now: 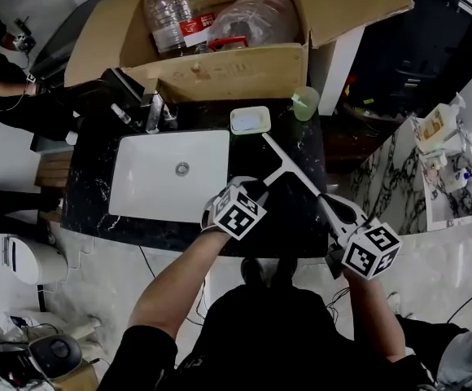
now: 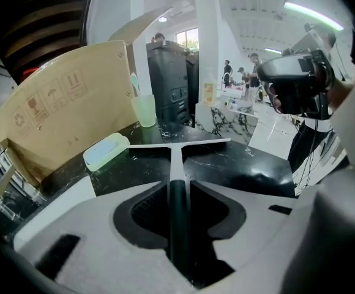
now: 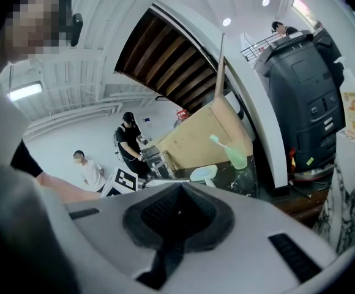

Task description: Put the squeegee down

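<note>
We are finishing the set-down. The squeegee [image 2: 176, 155], with its white T-blade and dark handle, is lying flat on the black marble surface [image 1: 301, 218], at 3 o'clock of the sink [image 1: 150, 177]. Our left gripper [image 2: 179, 210] is standing released around the handle, pads seemingly clear of it. The right gripper [image 3: 176, 216] is clenched on nothing. The next move, we are judging, calls for drawing the left gripper straight back toward 6 o'clock without dragging the handle.

white squeegee [image 1: 289, 168], black white-veined counter [image 1: 297, 218], white basin [image 1: 138, 194], brown box [image 1: 220, 76], green cup [image 1: 305, 103].
</note>
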The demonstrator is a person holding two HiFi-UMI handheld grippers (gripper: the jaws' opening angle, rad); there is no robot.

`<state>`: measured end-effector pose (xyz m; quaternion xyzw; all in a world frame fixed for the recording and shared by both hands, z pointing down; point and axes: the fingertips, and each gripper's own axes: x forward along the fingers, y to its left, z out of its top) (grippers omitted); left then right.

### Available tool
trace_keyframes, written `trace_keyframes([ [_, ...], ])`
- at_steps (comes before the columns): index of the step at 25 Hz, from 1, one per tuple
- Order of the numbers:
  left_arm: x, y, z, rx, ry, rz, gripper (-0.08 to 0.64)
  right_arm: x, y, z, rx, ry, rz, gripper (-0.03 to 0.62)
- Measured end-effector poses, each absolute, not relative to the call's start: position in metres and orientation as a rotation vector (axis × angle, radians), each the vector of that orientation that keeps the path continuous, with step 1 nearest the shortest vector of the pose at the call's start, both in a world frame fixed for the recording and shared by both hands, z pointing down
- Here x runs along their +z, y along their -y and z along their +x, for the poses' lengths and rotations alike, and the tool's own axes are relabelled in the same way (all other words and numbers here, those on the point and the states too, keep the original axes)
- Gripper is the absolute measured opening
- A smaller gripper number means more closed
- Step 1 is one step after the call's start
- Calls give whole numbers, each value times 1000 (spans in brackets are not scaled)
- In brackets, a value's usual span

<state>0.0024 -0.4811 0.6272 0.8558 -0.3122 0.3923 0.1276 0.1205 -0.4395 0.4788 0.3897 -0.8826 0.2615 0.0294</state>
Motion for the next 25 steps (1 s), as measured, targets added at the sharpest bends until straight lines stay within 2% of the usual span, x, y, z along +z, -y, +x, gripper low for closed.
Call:
trace_keyframes([
  [25, 353, 506, -126, 238, 1549, 2699, 121, 354, 492, 66, 411, 2851, 1067, 6],
])
